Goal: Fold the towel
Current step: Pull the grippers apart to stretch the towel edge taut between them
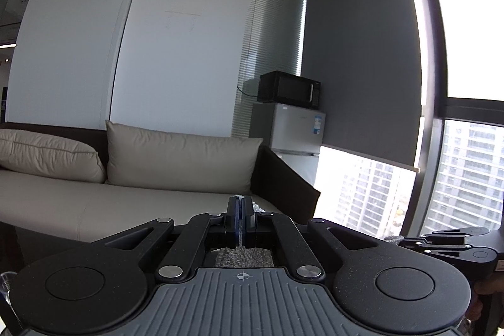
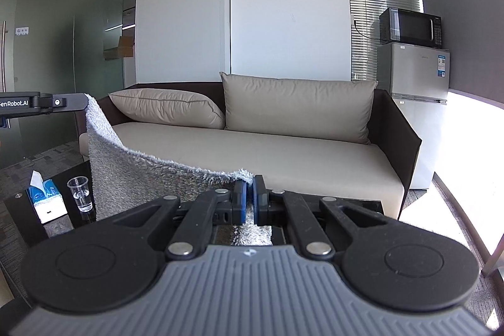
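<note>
The grey towel (image 2: 126,175) hangs in the air in front of the sofa (image 2: 283,153), stretched between both grippers — the right gripper (image 2: 249,194) has its fingers closed on one top corner, the left gripper (image 1: 241,210) has its fingers closed on the other. The towel's edge sags between them. Left of the sofa, on the dark bench (image 2: 19,210), stand a plastic cup (image 2: 80,192) and a tissue box (image 2: 45,200).

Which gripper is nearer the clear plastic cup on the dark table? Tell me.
Left. The left gripper holds its towel corner almost above the cup; the right gripper grips the other corner further to the cup's right.
</note>
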Tool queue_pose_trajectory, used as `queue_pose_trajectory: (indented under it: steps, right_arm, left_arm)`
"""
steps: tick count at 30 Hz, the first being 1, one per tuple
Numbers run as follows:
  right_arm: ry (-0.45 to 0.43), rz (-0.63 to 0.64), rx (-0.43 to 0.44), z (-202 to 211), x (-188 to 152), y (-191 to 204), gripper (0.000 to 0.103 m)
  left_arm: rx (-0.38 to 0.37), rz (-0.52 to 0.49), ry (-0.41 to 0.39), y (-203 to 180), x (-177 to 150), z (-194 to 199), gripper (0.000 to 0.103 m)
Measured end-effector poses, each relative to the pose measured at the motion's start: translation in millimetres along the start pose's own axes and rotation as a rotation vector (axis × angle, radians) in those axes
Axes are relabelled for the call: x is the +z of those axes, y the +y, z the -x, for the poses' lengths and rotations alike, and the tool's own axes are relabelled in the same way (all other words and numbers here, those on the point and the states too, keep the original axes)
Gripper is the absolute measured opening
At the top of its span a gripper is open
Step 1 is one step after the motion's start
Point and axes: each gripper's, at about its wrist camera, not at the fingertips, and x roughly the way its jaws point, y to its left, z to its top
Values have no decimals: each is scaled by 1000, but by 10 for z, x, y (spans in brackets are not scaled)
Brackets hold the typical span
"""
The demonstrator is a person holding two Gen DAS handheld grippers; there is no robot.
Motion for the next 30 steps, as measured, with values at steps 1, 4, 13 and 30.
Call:
queue_pose_trajectory:
  steps: [1, 4, 13, 30]
  right_arm:
    - [-2, 2, 0, 19, 48, 2, 4]
    - [9, -4, 11, 59, 194, 8, 4]
    - [68, -13, 30, 100, 152, 54, 4]
    - [285, -96, 48, -994, -824, -113, 4]
  left_arm:
    - [3, -6, 6, -12, 72, 12, 1]
    - [8, -20, 13, -38, 182, 70, 1]
    - [31, -2, 62, -14, -90, 155, 2]
    - [114, 22, 287, 467, -1259, -691, 2]
